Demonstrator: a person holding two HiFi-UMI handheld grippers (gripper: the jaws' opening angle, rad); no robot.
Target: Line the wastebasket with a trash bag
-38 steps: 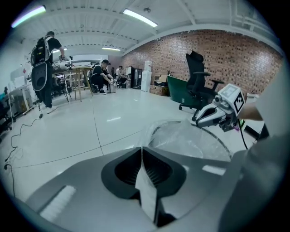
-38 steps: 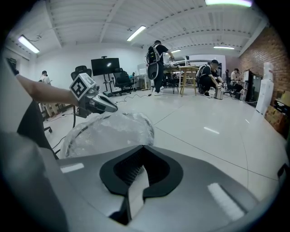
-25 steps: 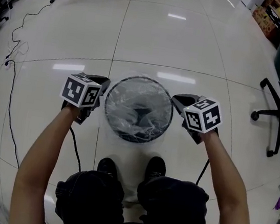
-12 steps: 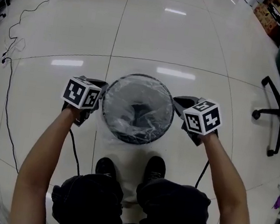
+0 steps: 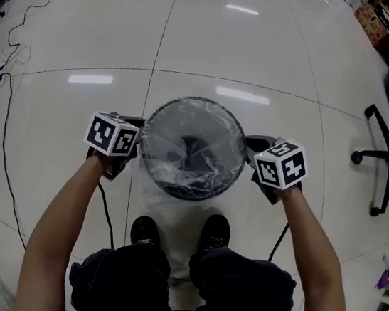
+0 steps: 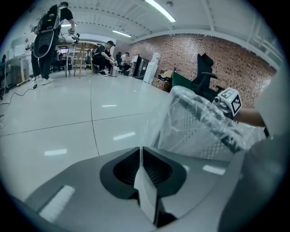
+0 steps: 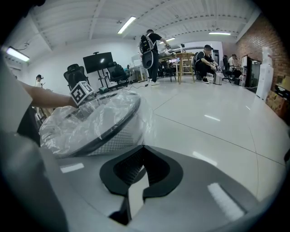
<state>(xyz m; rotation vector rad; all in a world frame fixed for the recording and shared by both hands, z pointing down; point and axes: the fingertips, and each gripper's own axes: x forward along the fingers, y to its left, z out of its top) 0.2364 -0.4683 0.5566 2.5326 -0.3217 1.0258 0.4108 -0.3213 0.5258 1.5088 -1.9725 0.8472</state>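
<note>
Draping one clear trash bag [image 5: 207, 167] over one wastebasket [image 5: 199, 100], using two tongs, clamping left tongs [image 6: 141, 149] fully shut on bag film, pinching right tongs [image 7: 142, 148] shut on film opposite

The glossy pale tile floor [image 5: 88, 43] carries a round mesh wastebasket [image 5: 187, 195] at centre, two black shoes [image 5: 217, 232] just beside it, a thin black cable [image 5: 5, 160] trailing at left and an office chair [image 5: 375, 156] well apart at right
</note>
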